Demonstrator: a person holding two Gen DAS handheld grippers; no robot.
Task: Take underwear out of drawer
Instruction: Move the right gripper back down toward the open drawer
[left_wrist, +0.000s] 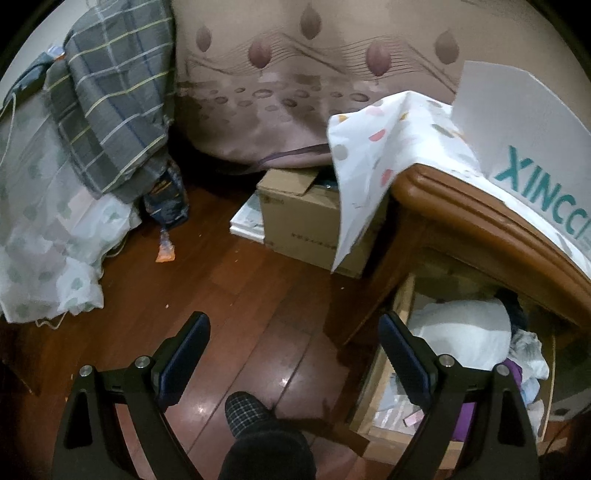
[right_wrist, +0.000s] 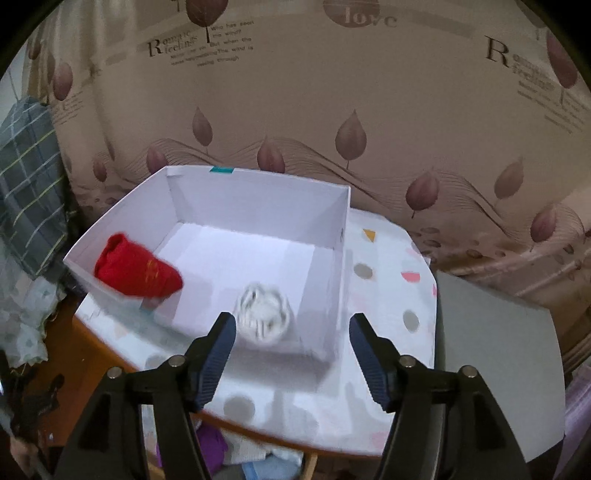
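Note:
In the left wrist view the wooden drawer (left_wrist: 400, 306) stands pulled out at the lower right, holding a white bundle (left_wrist: 465, 332), purple cloth (left_wrist: 463, 415) and other garments. My left gripper (left_wrist: 293, 323) is open and empty over the floor, left of the drawer. In the right wrist view my right gripper (right_wrist: 291, 325) is open and empty above a white box (right_wrist: 258, 199) on the nightstand top. A blurred white rolled garment (right_wrist: 264, 312) is in the box's near part, just ahead of the fingertips. A red rolled garment (right_wrist: 136, 271) lies on the box's left wall. Drawer contents (right_wrist: 255, 452) show below.
A cardboard box (left_wrist: 299, 218) sits on the wooden floor (left_wrist: 221, 302) by the nightstand (left_wrist: 461, 221). A dotted white cloth (right_wrist: 391, 295) covers the nightstand top. A plaid blanket (left_wrist: 110, 99) hangs off the bed at left. A foot in a checked slipper (left_wrist: 247, 413) is below. A grey lid (right_wrist: 498, 369) lies right.

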